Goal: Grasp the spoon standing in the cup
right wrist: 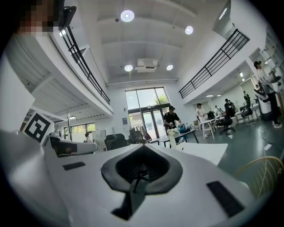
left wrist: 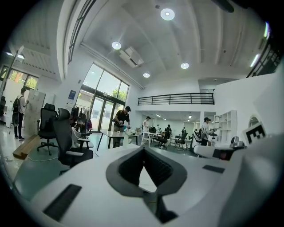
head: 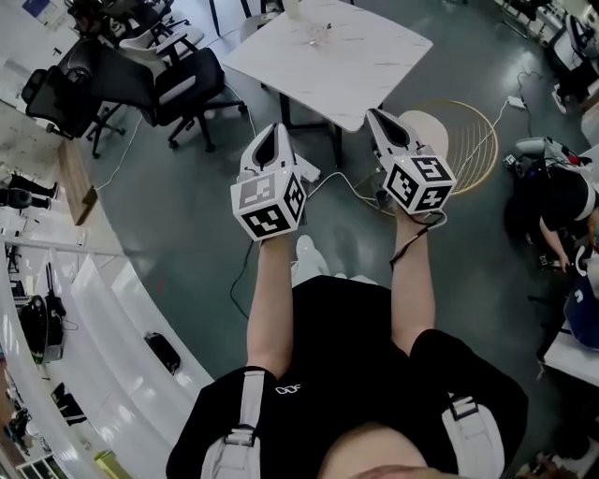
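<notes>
Open office hall with a dark green floor [head: 187, 224]. A white marble-topped surface [head: 356, 65] stands ahead of me, with black office chairs [head: 178, 84] to its left and a gold wire frame [head: 473, 140] on the floor to its right. A white cable [head: 342, 176] trails past the foot of the surface. I carry both tongs in the air over the floor, short of the near edge of the surface. What I take for the cup [head: 293, 7] is a pale upright item at the far edge of the surface, well apart from both tongs. No view resolves the spoon, so I cannot confirm that it stands there.

Hazards, as I judge them:
- (a) The cup sits at the far edge, so the reach crosses the whole top. A low or hurried approach could shove the cup off that edge.
- (b) A spoon that only leans in a cup is loose. A sideways touch on its handle would tip it, or the cup with it.
- (c) Tongs that arrive closed would push the handle rather than take it, so they must part first.
- (d) The cable lies where I would step in and could catch a foot.

Left tongs [head: 274, 129]: tips together, nothing between them, touching nothing.
Right tongs [head: 374, 114]: fully closed, likewise empty and clear of everything.
</notes>
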The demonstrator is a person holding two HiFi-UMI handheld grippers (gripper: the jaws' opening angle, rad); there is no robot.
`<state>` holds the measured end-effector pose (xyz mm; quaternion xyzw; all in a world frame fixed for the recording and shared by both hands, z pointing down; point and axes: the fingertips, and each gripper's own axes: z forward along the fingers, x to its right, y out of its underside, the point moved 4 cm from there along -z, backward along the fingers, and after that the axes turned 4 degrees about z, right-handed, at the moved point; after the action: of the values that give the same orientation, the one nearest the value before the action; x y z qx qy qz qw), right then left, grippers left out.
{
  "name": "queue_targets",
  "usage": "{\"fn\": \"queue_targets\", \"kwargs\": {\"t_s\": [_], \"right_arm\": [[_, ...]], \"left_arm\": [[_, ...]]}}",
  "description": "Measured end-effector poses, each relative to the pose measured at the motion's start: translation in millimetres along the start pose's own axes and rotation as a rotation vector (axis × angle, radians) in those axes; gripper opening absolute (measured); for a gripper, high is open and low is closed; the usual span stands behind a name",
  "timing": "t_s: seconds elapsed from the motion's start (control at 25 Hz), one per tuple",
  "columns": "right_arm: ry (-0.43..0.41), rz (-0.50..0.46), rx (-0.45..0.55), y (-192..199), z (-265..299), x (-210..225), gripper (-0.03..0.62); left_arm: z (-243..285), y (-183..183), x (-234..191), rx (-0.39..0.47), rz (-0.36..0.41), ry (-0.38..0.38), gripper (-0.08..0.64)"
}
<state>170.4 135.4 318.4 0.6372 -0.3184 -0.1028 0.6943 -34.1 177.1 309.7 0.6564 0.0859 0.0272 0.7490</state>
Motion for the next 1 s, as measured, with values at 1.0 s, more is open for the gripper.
{"fn": "queue_targets", "kwargs": {"t_s": [1.0], "right_arm": [[0.059,0.042,-0.003,-6,291,122,0.006]], "left_arm": [[315,-24,-90,0.044,-0.118,0.299,0.015]]}}
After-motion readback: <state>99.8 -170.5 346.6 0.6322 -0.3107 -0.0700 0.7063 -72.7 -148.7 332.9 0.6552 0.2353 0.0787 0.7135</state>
